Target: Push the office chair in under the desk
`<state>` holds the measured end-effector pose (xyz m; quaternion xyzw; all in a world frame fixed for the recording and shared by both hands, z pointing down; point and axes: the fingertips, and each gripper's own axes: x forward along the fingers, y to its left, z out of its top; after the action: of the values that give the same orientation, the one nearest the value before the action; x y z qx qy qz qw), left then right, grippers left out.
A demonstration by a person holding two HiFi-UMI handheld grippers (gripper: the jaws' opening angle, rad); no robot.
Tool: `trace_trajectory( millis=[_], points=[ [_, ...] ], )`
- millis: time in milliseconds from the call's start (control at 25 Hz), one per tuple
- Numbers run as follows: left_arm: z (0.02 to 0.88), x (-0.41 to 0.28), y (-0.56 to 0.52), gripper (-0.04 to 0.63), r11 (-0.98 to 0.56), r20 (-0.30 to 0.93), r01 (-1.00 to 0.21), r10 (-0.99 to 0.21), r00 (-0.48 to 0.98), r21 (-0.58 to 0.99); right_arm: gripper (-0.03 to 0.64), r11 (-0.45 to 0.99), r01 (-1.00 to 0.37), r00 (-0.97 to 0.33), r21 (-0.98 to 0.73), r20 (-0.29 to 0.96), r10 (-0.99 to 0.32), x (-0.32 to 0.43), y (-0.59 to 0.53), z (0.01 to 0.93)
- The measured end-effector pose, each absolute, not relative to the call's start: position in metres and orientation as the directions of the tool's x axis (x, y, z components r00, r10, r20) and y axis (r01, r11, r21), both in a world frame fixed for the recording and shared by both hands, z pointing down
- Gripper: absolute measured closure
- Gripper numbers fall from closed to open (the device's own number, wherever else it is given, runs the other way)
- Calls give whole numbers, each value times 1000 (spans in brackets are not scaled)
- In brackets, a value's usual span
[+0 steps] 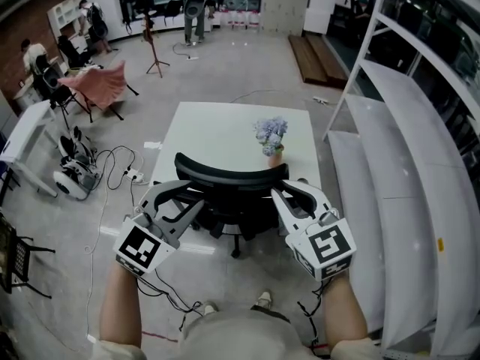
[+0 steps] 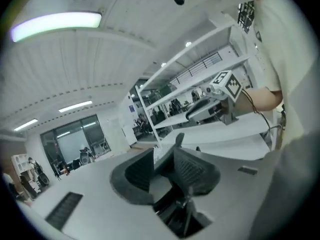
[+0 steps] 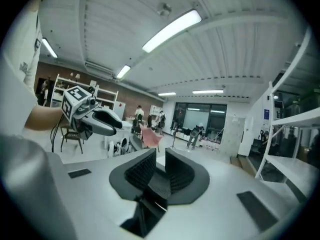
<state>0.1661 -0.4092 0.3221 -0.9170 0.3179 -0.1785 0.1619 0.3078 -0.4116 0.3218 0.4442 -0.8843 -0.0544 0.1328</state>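
A black office chair (image 1: 229, 175) stands at the near edge of the white desk (image 1: 225, 130), its curved backrest towards me and its wheeled base (image 1: 236, 240) on the floor. A small pot of pale flowers (image 1: 271, 139) sits on the desk. My left gripper (image 1: 176, 195) hangs raised by the backrest's left end and my right gripper (image 1: 292, 190) by its right end; whether either touches it I cannot tell. In the left gripper view the jaws (image 2: 162, 161) stand apart with nothing between them. The right gripper's jaws (image 3: 160, 166) show a narrow empty gap.
Long white shelves (image 1: 397, 163) run along the right, close to the desk. On the floor at left lie cables and a white wheeled device (image 1: 75, 172). A pink-draped chair (image 1: 101, 85), a stand and several people are further back. A black chair (image 1: 15, 257) is at the left edge.
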Motion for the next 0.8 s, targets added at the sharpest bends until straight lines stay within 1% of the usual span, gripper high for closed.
trace_trajectory(
  millis=[80,160,280,360,560,800],
  points=[
    [292,168,-403,473,-720,125,-571,-658,743,-395,561,580,-792,-569,190,112,-814,308,-405,298],
    [266,167,-397,482,-699,52,-612,-673,738,-370,571,568,-805,-570,170,40,-821,309,-398,274],
    [237,164,-385,483,-676,-19,-650,-688,726,-348,586,564,-814,-575,140,-59,-816,308,-386,240],
    [224,163,-376,491,-662,-56,-667,-695,717,-342,595,563,-816,-576,128,-103,-811,308,-378,225],
    [208,157,-362,528,-648,-99,-705,-712,695,-290,602,575,-807,-589,132,-138,-796,302,-358,211],
    [213,147,-348,569,-624,-125,-734,-733,669,-268,611,623,-768,-638,148,-102,-763,287,-337,219]
  ],
)
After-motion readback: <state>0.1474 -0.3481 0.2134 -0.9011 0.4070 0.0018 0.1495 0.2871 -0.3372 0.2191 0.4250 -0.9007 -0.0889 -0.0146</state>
